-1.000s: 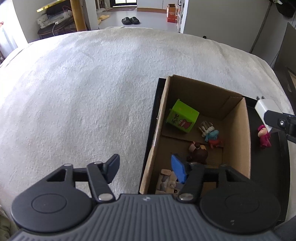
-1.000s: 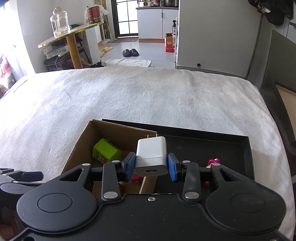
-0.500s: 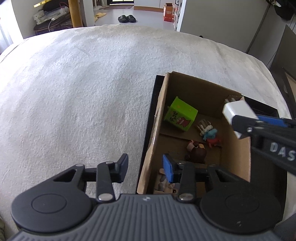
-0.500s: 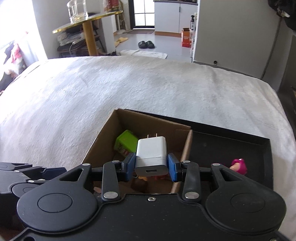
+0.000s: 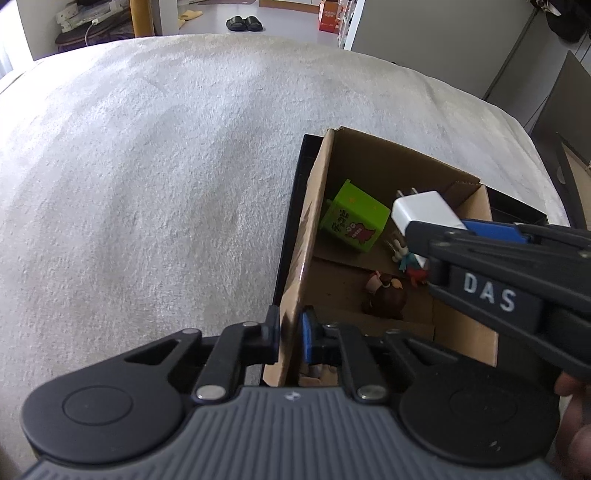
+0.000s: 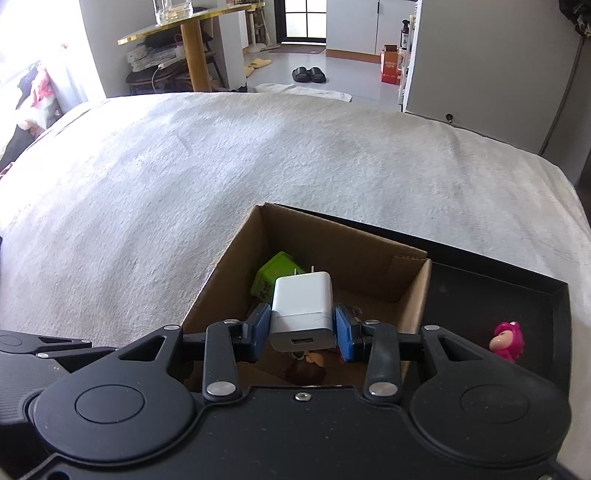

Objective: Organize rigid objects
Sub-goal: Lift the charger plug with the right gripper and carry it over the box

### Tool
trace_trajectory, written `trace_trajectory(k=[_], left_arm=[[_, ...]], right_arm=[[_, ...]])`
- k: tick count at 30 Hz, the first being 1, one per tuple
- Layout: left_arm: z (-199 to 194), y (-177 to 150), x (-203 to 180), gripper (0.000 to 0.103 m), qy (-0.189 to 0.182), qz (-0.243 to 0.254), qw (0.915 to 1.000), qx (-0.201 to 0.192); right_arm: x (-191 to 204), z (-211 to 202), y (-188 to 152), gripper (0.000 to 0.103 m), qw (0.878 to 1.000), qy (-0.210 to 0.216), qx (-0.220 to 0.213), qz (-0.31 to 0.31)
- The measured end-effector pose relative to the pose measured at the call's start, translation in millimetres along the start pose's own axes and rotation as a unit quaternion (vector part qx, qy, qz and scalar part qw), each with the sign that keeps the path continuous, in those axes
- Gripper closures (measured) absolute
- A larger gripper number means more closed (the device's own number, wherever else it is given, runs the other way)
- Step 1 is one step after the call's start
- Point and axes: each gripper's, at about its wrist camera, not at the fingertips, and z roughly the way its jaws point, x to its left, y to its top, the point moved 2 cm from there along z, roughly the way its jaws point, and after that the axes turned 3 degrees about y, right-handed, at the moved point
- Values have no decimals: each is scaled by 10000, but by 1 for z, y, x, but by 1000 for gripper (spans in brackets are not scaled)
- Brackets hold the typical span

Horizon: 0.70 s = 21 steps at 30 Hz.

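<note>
A cardboard box (image 5: 314, 221) (image 6: 221, 280) stands in a black tray (image 6: 517, 295) on the white bed cover. My left gripper (image 5: 290, 328) is shut on the box's left wall. My right gripper (image 6: 301, 328) is shut on a white charger (image 6: 303, 310), held over the open box; the charger also shows in the left wrist view (image 5: 424, 212). Inside the box lie a green block (image 5: 354, 221) (image 6: 273, 277), a brown figurine (image 5: 384, 295) and a small white and red toy (image 5: 406, 258).
A pink figurine (image 6: 508, 339) stands in the tray to the right of the box. The white bed cover (image 5: 147, 184) spreads left and beyond. A dark chair (image 5: 569, 110) stands at the right; a gold table (image 6: 184, 33) is far off.
My left gripper has closed on the box's left wall. My right gripper has carried the charger leftward from above the tray to above the box.
</note>
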Motion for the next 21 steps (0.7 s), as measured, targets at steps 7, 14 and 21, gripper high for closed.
trace_trajectory(k=[7, 14, 21], left_arm=[[7, 1, 6, 92, -114, -125, 9998, 111], [20, 3, 6, 91, -85, -144, 9992, 364], [10, 2, 15, 89, -337, -441, 9983, 204]], right_arm=[[4, 15, 5, 65, 9999, 33, 90, -33], [2, 19, 5, 65, 9999, 26, 102, 7], [-3, 21, 0, 66, 9999, 68, 129, 56]])
